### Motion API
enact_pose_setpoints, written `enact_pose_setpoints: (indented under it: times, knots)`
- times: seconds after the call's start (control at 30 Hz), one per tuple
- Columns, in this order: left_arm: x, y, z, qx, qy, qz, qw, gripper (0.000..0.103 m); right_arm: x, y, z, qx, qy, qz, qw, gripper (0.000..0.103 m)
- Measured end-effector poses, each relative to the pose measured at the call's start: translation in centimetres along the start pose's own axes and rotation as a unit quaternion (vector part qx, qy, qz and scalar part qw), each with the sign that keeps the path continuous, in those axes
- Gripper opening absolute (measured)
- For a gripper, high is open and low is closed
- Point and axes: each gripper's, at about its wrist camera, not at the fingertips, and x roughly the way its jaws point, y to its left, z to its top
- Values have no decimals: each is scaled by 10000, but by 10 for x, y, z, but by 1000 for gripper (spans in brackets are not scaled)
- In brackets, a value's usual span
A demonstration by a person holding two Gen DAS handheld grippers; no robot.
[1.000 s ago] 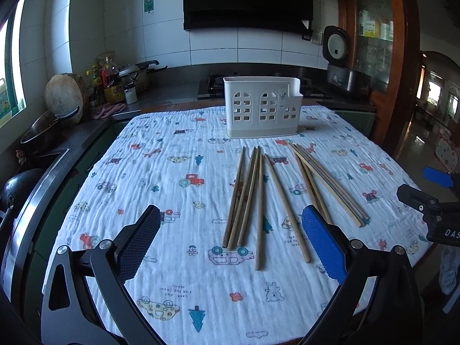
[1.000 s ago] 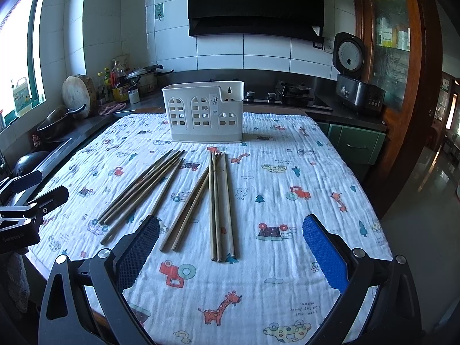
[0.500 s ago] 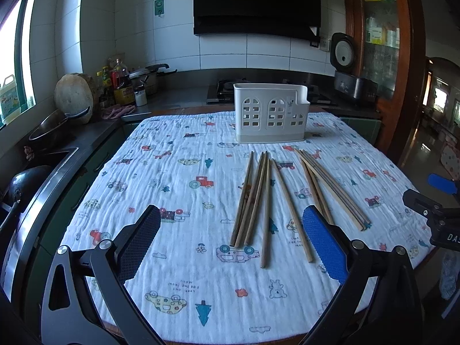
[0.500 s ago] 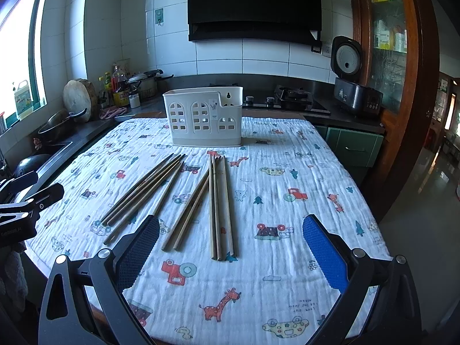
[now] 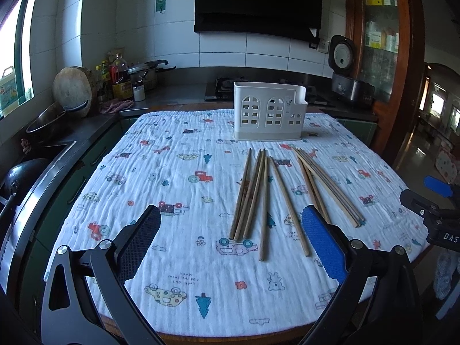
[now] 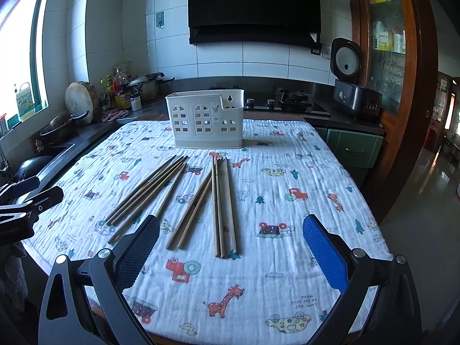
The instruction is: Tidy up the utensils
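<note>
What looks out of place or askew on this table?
Only the chopsticks: they lie loose on the cloth in fanned, uneven bunches, none in the white holder. Nothing looks spilled or damaged.

Chopsticks (image 5: 253, 195) lie on the tablecloth (image 5: 161, 172) before the utensil holder (image 5: 268, 115), seemingly in loose clusters.

Daylight from blown-out left window (image 6: 20, 57), dim room, fisheye-bent edges, perhaps bluish
</note>
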Motion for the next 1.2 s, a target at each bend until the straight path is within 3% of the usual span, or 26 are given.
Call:
enact_pose_setpoints:
  times: [0.5, 0.67, 1.1, 1.2]
  knots:
    - [-5, 0, 2, -84, -192, 20, 9998, 97, 3, -4, -1, 80, 17, -5, 10000, 96]
    - [-1, -1, 3, -28, -169, -17, 9999, 92, 6, -5, 0, 73, 47, -1, 10000, 96]
    - [18, -3, 4, 152, 70, -166, 9997, 68, 22, -13, 3, 51, 201, -51, 9998, 95]
    - [26, -1, 3, 171, 183, -194, 9995, 62, 27, -16, 4, 60, 261, -33, 9996, 87]
